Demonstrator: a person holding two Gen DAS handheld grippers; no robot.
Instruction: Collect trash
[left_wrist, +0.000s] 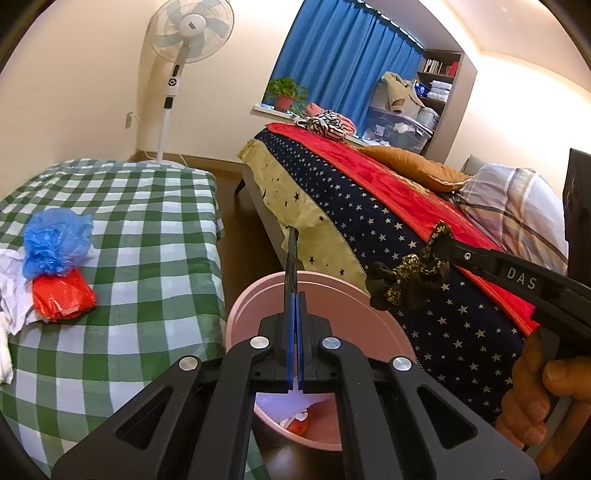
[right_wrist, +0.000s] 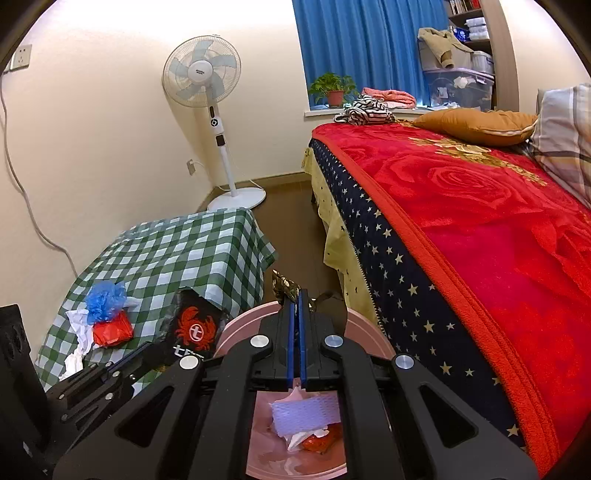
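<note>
Bed (right_wrist: 480, 221): red blanket, no trash visible on it; far side is cut off.
Table (left_wrist: 147, 221): green check cloth, three pieces waiting near its left end.
Bin (left_wrist: 332, 291): pink, on the floor between table and bed, right under both tools; part filled.
Progress: roughly midway by my guess; some trash is binned, two pieces are in hand, three are left.
Black packet (right_wrist: 192, 328): red crab logo, pinched in the left gripper (left_wrist: 294, 299), held beside the bin rim, not dropped yet.
Dark patterned cloth (left_wrist: 406, 277): possibly a scrunchie, clamped in the right gripper (right_wrist: 297, 295), above the bin's bed side.
Blue bag (left_wrist: 55, 240): crumpled, touching red bag (left_wrist: 62, 295) on the table.
White paper (left_wrist: 11, 288): beside those, partly cut off by the frame.
Tissue (right_wrist: 306, 410): already in the bin, over a red wrapper (right_wrist: 321, 441).
Hidden: most of the bin floor, blocked by tool bodies; anything else inside can't be told.
</note>
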